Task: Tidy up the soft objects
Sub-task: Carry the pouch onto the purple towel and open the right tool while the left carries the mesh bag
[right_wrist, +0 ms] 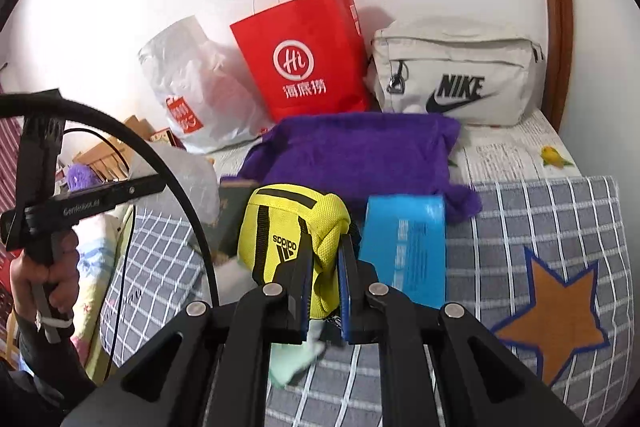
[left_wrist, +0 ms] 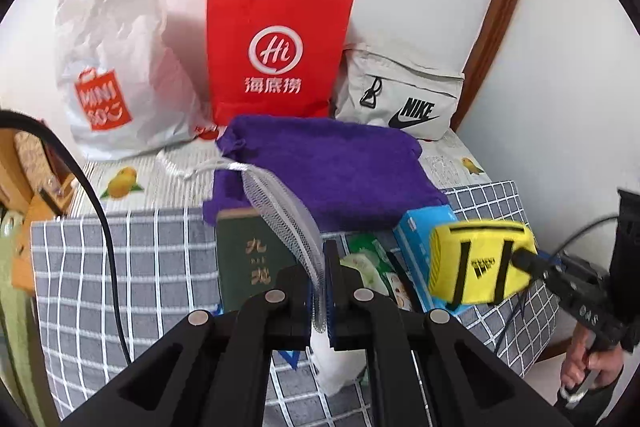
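R gripper [right_wrist: 326, 259] pinching small yellow fabric Adidas pouch [right_wrist: 294, 247], lifted just in front of folded purple fleece towel [right_wrist: 360, 155]. L gripper [left_wrist: 318, 279] clamped on white mesh bag [left_wrist: 280, 211], long axis running up toward towel's near-left corner. R nearer towel; 3 bags behind it.

Left gripper [left_wrist: 320, 291] and right gripper [right_wrist: 326, 287] both angle downward, fingers clamped tight on their loads
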Demonstrator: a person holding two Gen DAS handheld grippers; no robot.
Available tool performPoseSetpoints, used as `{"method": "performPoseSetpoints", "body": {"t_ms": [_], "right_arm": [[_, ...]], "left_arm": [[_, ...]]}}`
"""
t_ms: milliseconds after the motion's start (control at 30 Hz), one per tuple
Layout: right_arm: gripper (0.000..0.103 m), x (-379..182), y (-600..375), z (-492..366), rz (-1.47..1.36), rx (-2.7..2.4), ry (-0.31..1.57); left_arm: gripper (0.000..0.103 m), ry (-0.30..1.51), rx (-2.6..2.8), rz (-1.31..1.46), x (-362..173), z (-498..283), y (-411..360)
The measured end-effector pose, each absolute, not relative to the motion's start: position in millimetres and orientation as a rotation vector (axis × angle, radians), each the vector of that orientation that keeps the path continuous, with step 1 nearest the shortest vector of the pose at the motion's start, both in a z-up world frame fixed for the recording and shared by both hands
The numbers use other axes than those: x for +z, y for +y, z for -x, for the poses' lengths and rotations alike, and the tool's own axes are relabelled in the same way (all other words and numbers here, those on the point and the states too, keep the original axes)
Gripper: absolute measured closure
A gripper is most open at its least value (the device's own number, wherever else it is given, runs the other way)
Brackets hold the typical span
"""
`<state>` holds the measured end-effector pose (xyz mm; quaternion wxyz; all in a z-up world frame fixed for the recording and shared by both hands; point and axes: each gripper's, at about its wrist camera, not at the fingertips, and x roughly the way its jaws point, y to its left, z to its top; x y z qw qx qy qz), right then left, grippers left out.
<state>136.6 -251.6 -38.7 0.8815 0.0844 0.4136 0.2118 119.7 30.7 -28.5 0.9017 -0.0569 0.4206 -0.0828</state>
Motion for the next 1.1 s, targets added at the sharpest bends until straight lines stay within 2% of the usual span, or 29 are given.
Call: {"method": "performPoseSetpoints", "body": {"t_ms": [333,1100], "right_arm": [[0.091,-37,-251,-205,-0.188,0.395,0.841],[0.091,-121,-252,-381,-0.189,0.309,1.047]], "left_arm": [[0.097,0.842,-0.180,0.102,-21,-167,40],[0.097,0.934,-0.175,0.128,-64,-278,49]]}}
